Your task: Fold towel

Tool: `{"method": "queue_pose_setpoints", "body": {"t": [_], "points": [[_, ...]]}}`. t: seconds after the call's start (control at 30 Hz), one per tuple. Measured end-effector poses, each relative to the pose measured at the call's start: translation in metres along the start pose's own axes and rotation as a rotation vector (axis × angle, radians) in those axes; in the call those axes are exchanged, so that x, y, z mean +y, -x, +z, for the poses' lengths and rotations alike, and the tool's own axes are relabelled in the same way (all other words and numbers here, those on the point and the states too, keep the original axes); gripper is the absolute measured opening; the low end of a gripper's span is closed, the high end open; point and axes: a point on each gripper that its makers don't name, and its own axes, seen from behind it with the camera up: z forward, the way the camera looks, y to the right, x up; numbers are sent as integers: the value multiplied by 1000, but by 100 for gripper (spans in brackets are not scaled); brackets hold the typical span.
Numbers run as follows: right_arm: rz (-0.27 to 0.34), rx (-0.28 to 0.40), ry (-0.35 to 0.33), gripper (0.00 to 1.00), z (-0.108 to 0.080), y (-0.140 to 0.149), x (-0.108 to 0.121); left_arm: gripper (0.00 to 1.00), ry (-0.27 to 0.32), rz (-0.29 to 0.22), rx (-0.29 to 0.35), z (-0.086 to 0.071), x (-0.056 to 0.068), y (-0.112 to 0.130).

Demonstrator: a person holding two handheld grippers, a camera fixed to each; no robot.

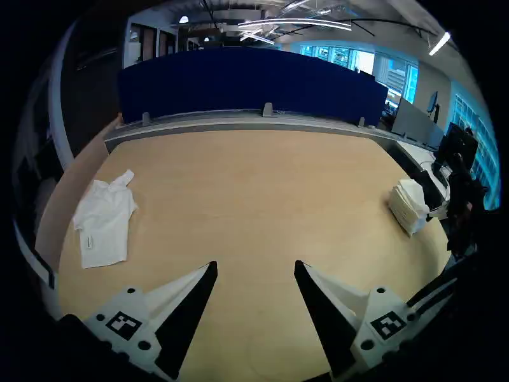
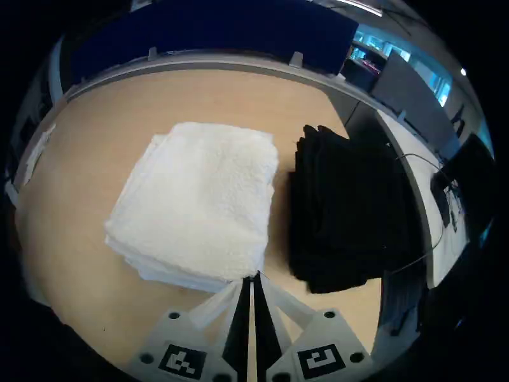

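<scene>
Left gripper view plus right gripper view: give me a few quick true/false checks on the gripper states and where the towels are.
1. The left gripper is open with nothing between its fingers. True.
2. In the right gripper view, the white stack of folded towels lies to the right of the black stack. False: the white stack is on the left and the black one is on the right, side by side.
3. In the left gripper view, a loose white towel lies on the table, off to the left. True.
4. The right gripper has its fingers spread wide. False: they are closed together, tips at the near edge of the white stack.
</scene>
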Motion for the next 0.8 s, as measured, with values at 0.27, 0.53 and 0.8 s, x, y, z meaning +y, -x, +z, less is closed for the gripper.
{"method": "queue_pose_setpoints", "body": {"t": [0.27,0.53,0.8], "points": [[20,25,8,10,-2,-3,2,90,1,5,-1,3,1,-2],[48,73,53,32,-14,-3,10,90,7,3,-1,4,3,-3],[71,96,88,57,-24,-1,15,90,12,9,3,4,4,-3]]}}
